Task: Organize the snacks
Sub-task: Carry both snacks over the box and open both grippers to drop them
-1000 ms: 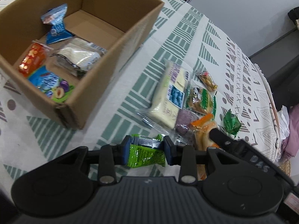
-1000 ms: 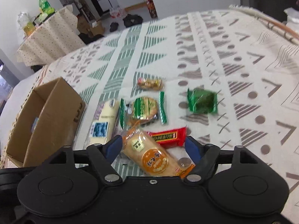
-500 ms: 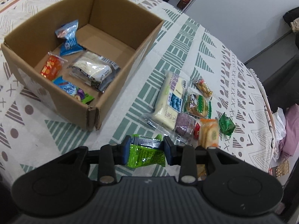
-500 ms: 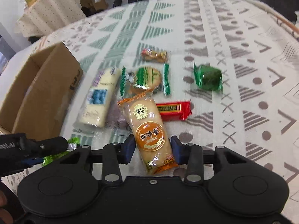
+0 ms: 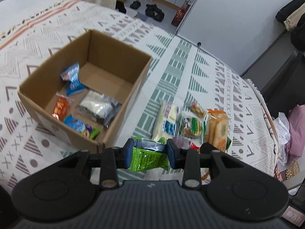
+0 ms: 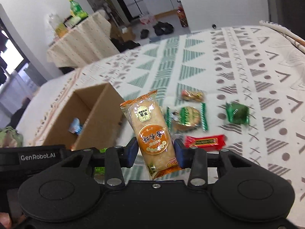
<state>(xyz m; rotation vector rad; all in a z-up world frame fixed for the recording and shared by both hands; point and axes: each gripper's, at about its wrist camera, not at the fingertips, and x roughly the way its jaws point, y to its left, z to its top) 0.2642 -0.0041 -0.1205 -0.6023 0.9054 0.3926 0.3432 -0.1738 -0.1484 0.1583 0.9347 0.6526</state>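
Note:
My left gripper is shut on a bright green snack packet, held above the cloth just right of the open cardboard box. The box holds several snacks, among them a blue packet and a silver pouch. My right gripper is shut on an orange rice-cracker pack, lifted above the table and standing upright. The cracker pack also shows in the left wrist view. The box appears at the left of the right wrist view.
Loose snacks lie on the patterned tablecloth: a red bar, a dark green packet, a green-striped biscuit pack, a small mixed-snack pack and a pale yellow pack. The left gripper's body sits close at the left.
My right gripper closed on the orange cracker pack and lifted it off the table. My left gripper rose and drew back with the green packet, still right of the box.

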